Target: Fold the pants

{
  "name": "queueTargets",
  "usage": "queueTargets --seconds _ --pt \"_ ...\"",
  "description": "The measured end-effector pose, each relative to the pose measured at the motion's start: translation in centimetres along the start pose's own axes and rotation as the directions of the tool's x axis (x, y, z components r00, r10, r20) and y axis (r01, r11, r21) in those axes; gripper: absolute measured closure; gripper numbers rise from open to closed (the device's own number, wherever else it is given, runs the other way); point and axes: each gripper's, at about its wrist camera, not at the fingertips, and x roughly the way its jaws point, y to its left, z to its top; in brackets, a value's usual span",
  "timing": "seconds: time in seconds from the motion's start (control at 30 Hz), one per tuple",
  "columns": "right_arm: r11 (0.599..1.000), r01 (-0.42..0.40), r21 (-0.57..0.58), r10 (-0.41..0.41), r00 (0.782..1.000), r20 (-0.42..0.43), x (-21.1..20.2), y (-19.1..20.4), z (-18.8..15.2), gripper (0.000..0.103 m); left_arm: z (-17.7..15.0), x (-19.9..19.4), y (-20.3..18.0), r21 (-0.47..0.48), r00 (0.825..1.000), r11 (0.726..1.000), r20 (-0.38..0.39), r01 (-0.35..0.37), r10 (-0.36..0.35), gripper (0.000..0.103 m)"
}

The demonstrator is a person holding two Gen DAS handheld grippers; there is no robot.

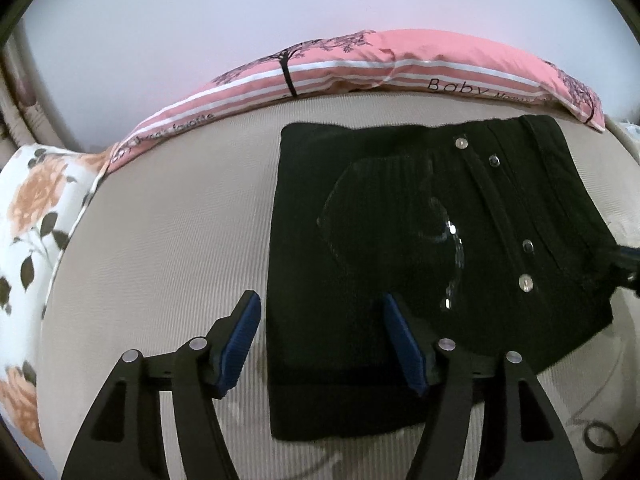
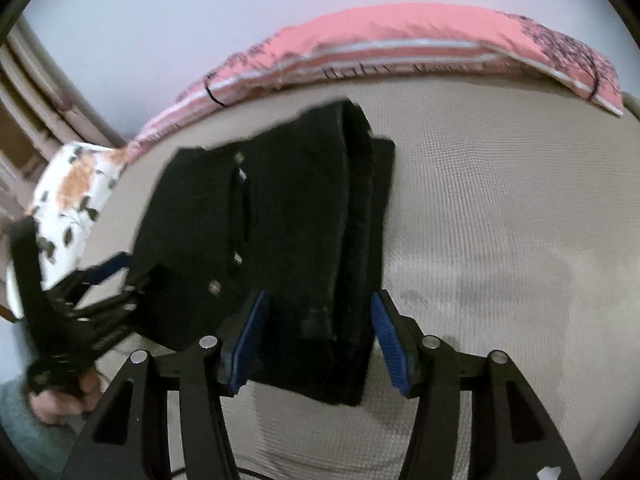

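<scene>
Pink pillow (image 1: pixel 400 64) behind black pants (image 1: pixel 420 240), floral pillow (image 1: pixel 36 216) left

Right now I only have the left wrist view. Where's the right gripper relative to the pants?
Observer: The right gripper is open, with the near right corner of the folded pants between its fingers. I see no grip.
Operator: Is the right edge tidy?
Observer: The layers are stepped there, and the bottom one sticks out to the right.
Operator: How does my left gripper look from that side?
Observer: The left gripper is at the pants' left edge, blurred. A hand shows below it.
</scene>
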Motion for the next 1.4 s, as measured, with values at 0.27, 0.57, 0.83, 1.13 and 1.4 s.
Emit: queueTargets --seconds 0.27,0.57,0.83,1.13,1.4 --pt "0.999 0.017 0.039 -0.018 1.0 0.016 -0.6 0.0 0.2 0.048 -1.6 -2.4 0.5 -0.01 1.0 1.0 0.012 -0.027 0.027 0.034" --pt "0.978 0.181 -0.103 -0.162 0.972 0.169 -4.1 5.4 -2.0 0.033 -3.8 -5.9 1.7 -0.103 0.999 0.994 0.027 -0.034 0.037 0.033" --pt "0.973 0.2 -0.113 -0.17 0.959 0.229 -6.0 7.8 -4.4 0.019 -6.0 -8.2 2.3 -0.145 0.998 0.988 0.027 -0.046 0.05 0.031" --pt "0.971 0.218 -0.098 -0.189 0.952 0.24 -7.0 8.9 -6.0 0.013 -7.5 -9.4 2.1 -0.153 0.997 0.986 0.021 -0.073 0.077 0.031" --pt "0.964 0.243 -0.111 -0.214 0.95 0.227 -7.1 9.4 -7.3 0.013 -7.8 -10.0 2.3 -0.172 0.998 0.984 0.024 -0.052 0.057 0.031"
